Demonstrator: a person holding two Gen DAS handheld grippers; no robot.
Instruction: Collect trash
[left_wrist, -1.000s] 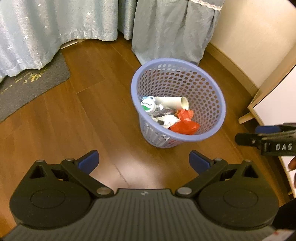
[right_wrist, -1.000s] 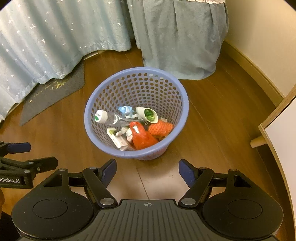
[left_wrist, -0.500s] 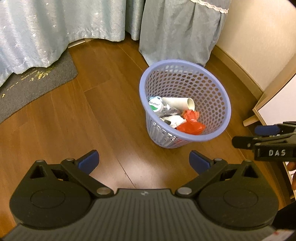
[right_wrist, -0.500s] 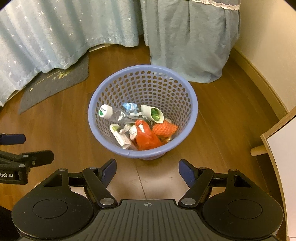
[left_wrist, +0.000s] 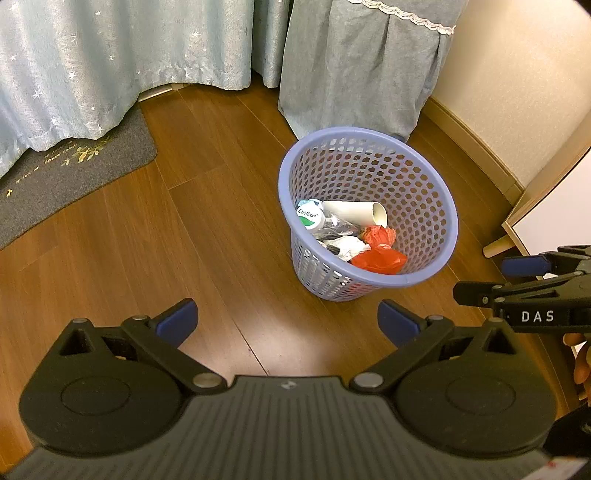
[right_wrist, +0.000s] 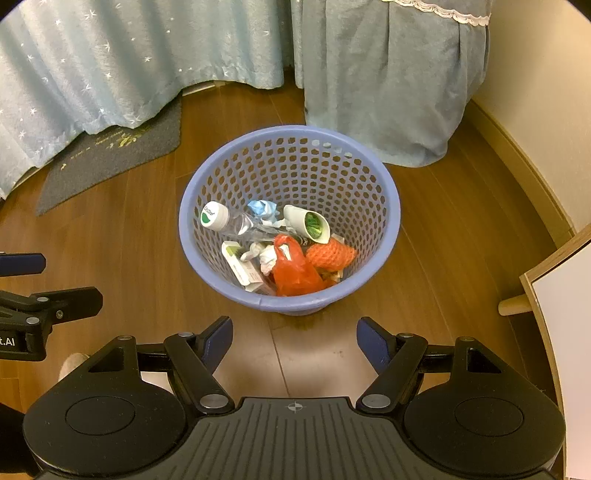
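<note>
A blue perforated waste basket (left_wrist: 417, 192) (right_wrist: 354, 173) stands on the wooden floor. Inside lie a clear bottle with a green-and-white cap (right_wrist: 221, 218), a white paper cup (right_wrist: 306, 221), a red plastic bag (right_wrist: 295, 269), an orange net (right_wrist: 332, 254) and crumpled paper. My left gripper (left_wrist: 288, 319) is open and empty, a little back and left of the basket. My right gripper (right_wrist: 294, 336) is also open and empty, just before the basket's near rim. Each gripper shows at the edge of the other's view.
A grey doormat (left_wrist: 66, 173) lies at the left under pale blue curtains (left_wrist: 110, 62). A grey-blue cloth (right_wrist: 388, 81) hangs to the floor behind the basket. A white cabinet with a wooden leg (right_wrist: 554, 295) stands at the right, along a cream wall.
Both grippers have drawn back and up from the basket, so it sits farther off and more to the right in the left wrist view. Both stay open and empty.
</note>
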